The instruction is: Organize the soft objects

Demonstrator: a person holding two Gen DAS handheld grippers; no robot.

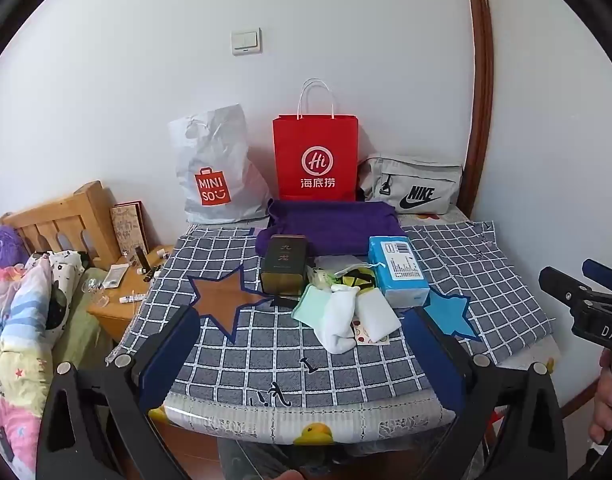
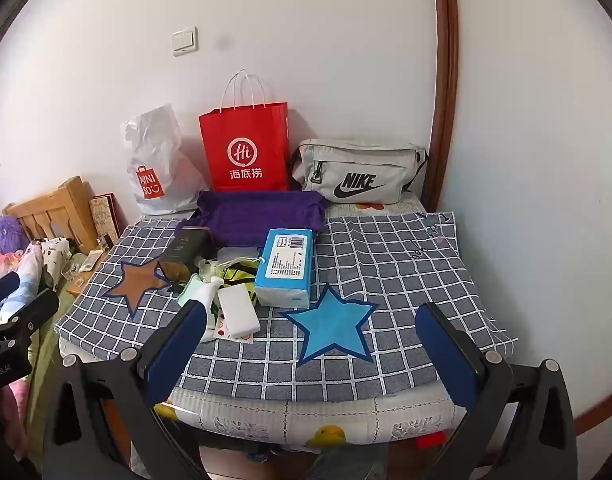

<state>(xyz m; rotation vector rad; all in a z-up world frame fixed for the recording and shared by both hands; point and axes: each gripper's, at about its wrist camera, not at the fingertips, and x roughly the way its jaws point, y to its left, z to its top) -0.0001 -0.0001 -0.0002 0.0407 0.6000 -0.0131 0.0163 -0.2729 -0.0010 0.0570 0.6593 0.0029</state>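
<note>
Both the left gripper [image 1: 302,344] and right gripper [image 2: 311,340] hover wide open and empty over the table's [image 2: 385,376] near edge. Socks [image 1: 337,316], a tissue pack [image 1: 397,272] and a purple cloth [image 1: 329,228] sit mid-table toward the far edge.

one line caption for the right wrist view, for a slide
Open right gripper hovers over a blue star near socks and a tissue pack.
</note>
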